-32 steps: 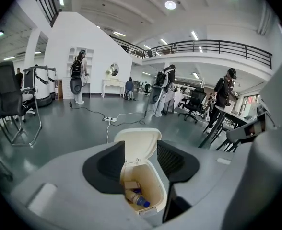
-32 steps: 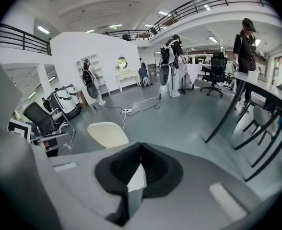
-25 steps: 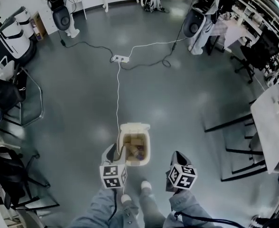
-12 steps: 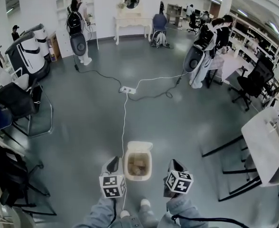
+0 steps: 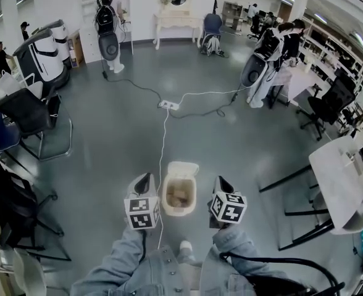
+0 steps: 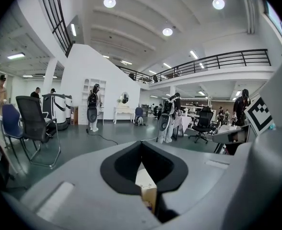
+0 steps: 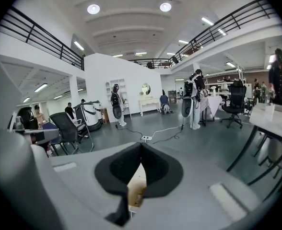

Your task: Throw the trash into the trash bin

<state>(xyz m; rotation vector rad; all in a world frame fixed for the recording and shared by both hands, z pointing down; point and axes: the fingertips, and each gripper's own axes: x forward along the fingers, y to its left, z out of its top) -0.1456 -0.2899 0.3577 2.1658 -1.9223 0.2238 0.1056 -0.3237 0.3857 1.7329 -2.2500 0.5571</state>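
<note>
Evidently post-drop. Left tool (image 6: 141, 145): jaws had just been closing and met at the tips, with nothing between them; only a slice of the bin showed through the gap behind the pads. Right tool (image 7: 141, 146): jaws likewise together, empty.

Trash (image 5: 178, 197): brownish pieces lying inside the open trash bin (image 5: 179, 213), which stood on the floor between the two tools.

Judgement: deposit step finished, task at or near its end. No loose litter was visible on the floor close by. Next move would call for drawing both tools clear of the bin, or looking round for further trash.

Pose: tools side by side, one on each side of the bin, pointing forward and slightly down; denim sleeves (image 5: 123, 258) at the lower edge.
</note>
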